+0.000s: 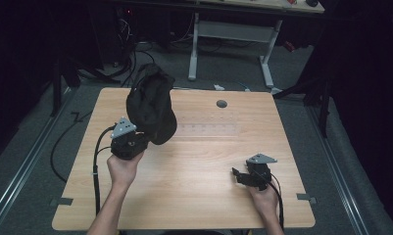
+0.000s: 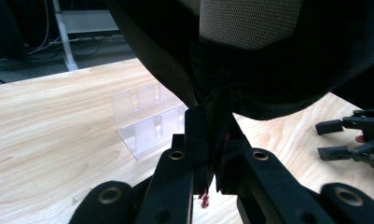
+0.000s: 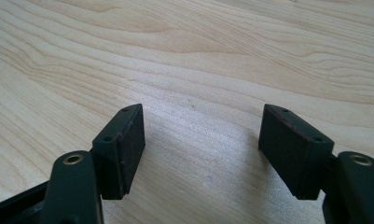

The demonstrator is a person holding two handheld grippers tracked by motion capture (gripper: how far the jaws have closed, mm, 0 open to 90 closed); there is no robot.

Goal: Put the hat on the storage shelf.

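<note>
1. Dark room, cables and a desk frame along the top of the high view; pale wooden table [image 1: 194, 166] filling the centre.
2. Left gripper [image 1: 135, 137], left of centre in the high view, clamped tight on a pinch of fabric from a black cap [image 1: 152, 103], held up off the table with the cap rising above the jaws.
3. Right gripper [image 1: 239, 175], lower right of the high view, low over bare wood, jaws spread wide with nothing between them.
4. Clear plastic stand [image 2: 149, 119], left of centre in the left gripper view, just beyond the hanging cap.
5. Risks, judged: thin pinch slipping and dropping the cap; swinging cap knocking the light stand over; loose fabric hiding the stand from the left camera.
</note>
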